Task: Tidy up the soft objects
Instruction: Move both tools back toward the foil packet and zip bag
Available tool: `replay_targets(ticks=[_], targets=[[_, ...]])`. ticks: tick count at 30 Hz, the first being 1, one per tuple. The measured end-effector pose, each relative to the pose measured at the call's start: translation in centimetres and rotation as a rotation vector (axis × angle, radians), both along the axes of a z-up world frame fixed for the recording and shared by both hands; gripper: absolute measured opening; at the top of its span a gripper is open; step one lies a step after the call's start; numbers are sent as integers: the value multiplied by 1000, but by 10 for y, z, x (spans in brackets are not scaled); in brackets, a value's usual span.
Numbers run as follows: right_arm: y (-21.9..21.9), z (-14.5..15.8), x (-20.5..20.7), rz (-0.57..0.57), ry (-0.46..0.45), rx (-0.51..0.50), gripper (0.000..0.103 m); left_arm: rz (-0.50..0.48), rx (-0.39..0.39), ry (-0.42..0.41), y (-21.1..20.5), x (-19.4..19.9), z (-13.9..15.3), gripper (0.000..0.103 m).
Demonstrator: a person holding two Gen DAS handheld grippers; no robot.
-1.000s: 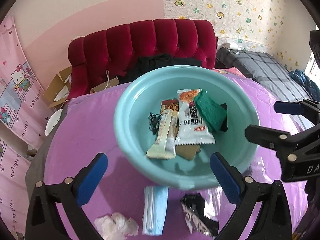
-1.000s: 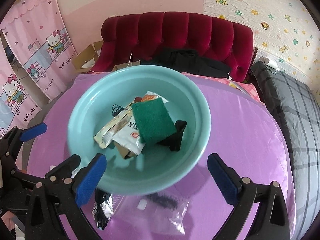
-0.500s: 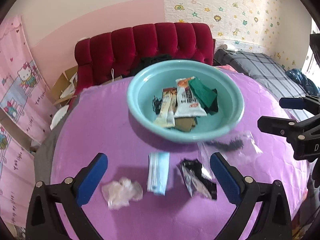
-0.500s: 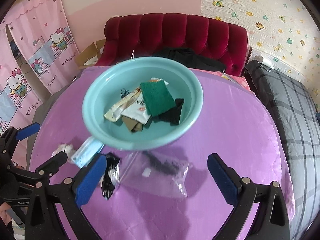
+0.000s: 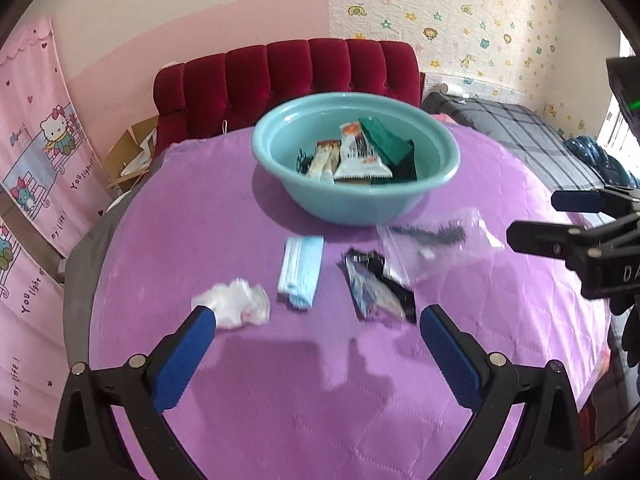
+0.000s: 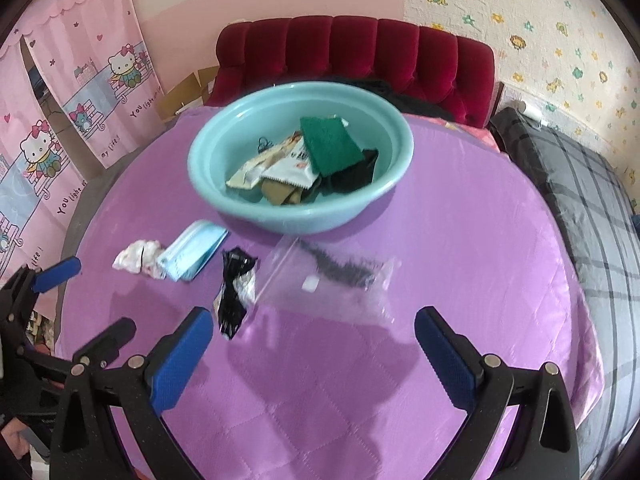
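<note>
A teal basin [image 5: 360,204] [image 6: 304,216] stands on the purple table and holds snack packets [image 5: 356,158], a green sponge cloth [image 6: 328,150] and dark cloths. In front of it lie a crumpled white tissue [image 5: 234,306] [image 6: 136,258], a blue face mask [image 5: 300,270] [image 6: 194,254], a black-and-silver wrapper [image 5: 376,292] [image 6: 234,292] and a clear plastic bag [image 5: 432,246] [image 6: 332,280] with a dark item inside. My left gripper [image 5: 318,354] is open and empty, above the table's near part. My right gripper [image 6: 312,354] is open and empty too; it also shows at the right of the left wrist view [image 5: 568,220].
The purple quilted table [image 5: 304,408] is round. A red tufted sofa [image 5: 280,76] stands behind it, with cardboard boxes [image 5: 128,156] to its left. A plaid-covered bed [image 6: 592,200] runs along the right. Pink Hello Kitty curtains [image 6: 80,92] hang at the left.
Both grippers have pulled back and up from the basin. The basin looks smaller and farther, and the tissue, mask, wrapper and clear bag have come fully into view.
</note>
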State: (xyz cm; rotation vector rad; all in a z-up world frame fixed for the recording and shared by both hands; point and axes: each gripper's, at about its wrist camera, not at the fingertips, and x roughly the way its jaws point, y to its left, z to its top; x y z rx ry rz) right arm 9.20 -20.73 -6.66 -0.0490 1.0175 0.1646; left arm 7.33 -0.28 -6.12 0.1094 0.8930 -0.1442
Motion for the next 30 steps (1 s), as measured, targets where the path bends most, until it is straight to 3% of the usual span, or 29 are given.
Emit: replay_targets(ticks=[17,30], targets=[[-3,-49,-29,-19,82,-8,103,19,8,70,3,-41,-53,103],[-16,-51,-13,-53,87,-21,103,51,-38,89,9,-34,-60,103]])
